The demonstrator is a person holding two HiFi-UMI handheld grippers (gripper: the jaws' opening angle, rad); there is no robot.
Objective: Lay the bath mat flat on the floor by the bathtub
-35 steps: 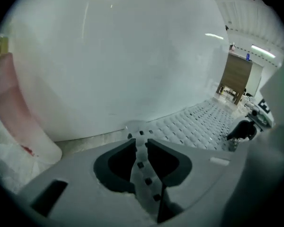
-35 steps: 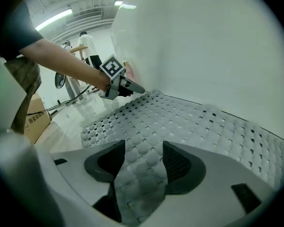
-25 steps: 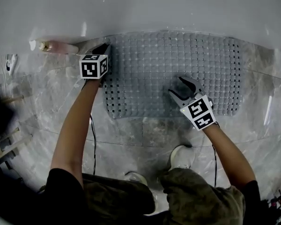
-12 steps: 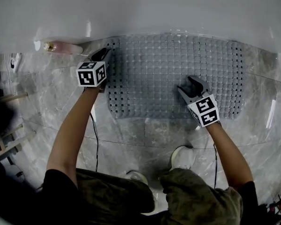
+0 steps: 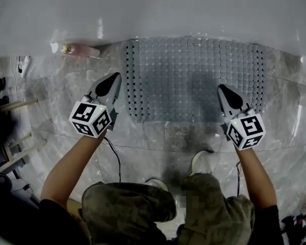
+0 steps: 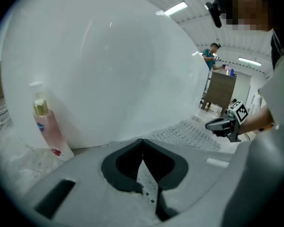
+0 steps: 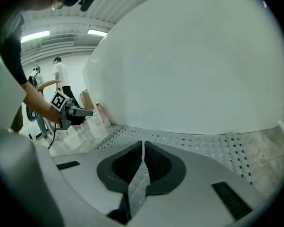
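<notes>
Mat (image 5: 194,78) lies flat on floor (image 5: 158,137) against tub (image 5: 153,14).
Left gripper (image 5: 115,77) hangs beside its left edge, right gripper (image 5: 223,89) over its right part; both jaws have just closed, empty.

Place: we see a bathroom corner set up in a big hall | beside the bathtub (image 5: 153,14): marble floor (image 5: 51,93), pink bottle (image 5: 82,50), bath mat (image 5: 194,75) | beyond the bathtub: strip lights (image 6: 173,8), people (image 7: 61,79) standing

Dim head view, fisheye-warped edges; ceiling strip lights; bathtub (image 5: 153,14) glare.
</notes>
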